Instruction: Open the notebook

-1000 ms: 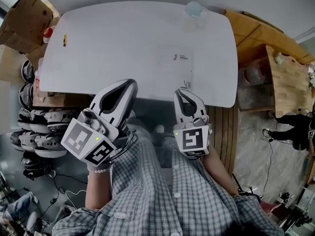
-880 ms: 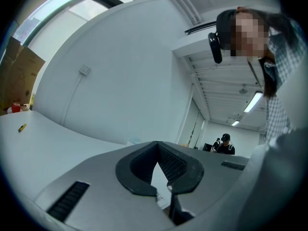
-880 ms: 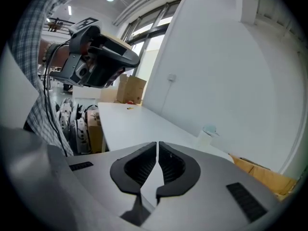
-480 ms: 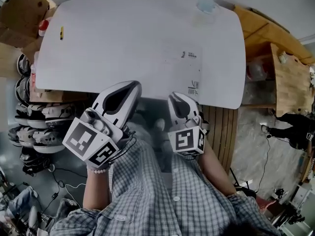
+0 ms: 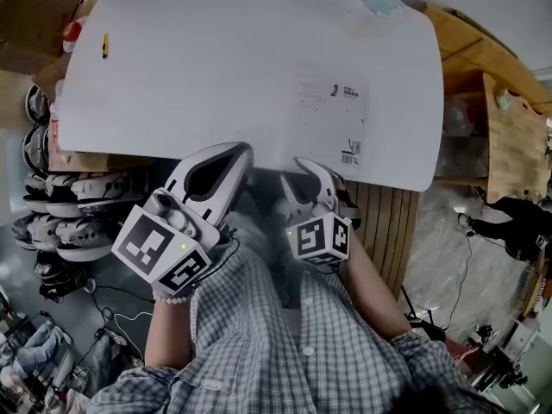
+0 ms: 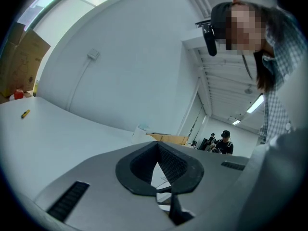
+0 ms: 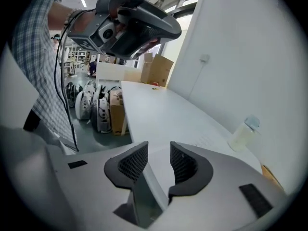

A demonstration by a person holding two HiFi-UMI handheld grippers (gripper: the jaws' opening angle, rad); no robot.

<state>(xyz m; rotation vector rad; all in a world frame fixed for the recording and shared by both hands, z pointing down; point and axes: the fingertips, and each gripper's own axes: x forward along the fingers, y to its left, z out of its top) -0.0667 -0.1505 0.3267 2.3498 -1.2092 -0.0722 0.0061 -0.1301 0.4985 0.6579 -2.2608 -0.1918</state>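
Two grippers: your left gripper is closed, your right gripper has just been opening with nothing between its jaws, and the white notebook lies just ahead.

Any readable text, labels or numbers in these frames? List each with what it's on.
No text is legible here.
On the white notebook, small dark print: too small to read.
At its lower right corner in the head view, a barcode-like label: too small to read.
On the marker cubes: black-and-white square patterns only, no words.
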